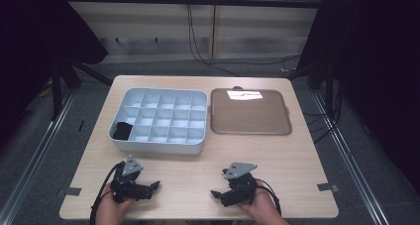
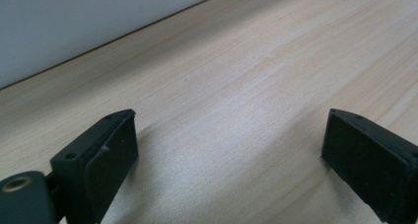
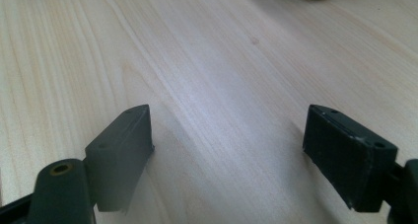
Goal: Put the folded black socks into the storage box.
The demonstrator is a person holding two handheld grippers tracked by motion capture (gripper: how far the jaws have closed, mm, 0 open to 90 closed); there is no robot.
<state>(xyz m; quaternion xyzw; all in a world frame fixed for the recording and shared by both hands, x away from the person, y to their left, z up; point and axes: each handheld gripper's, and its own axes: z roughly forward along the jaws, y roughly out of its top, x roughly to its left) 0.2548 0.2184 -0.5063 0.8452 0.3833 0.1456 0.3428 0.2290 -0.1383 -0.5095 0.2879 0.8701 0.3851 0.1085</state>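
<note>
Resting near the front edge of the pale wood-grain worktop point(image 1: 198, 170), the left claw point(image 1: 154, 186) and the right claw point(image 1: 216, 193) lie tip toward tip, well apart, each in a hand. Both stand wide open with nothing between their flat black rubbery pads, as the left gripper view point(image 2: 229, 145) and the right gripper view point(image 3: 226, 150) show over bare board. Toward the back left sits a grey plastic organiser box point(image 1: 158, 146), rectangular with rounded corners, split by thin walls into a grid of small square cells. A black object point(image 1: 122, 131), soft-looking and crumpled, lies in the cell at its front left corner; what it is cannot be told. Just beside the box on the right lies a shallow brown tray point(image 1: 250, 117), smooth and glossy.
</note>
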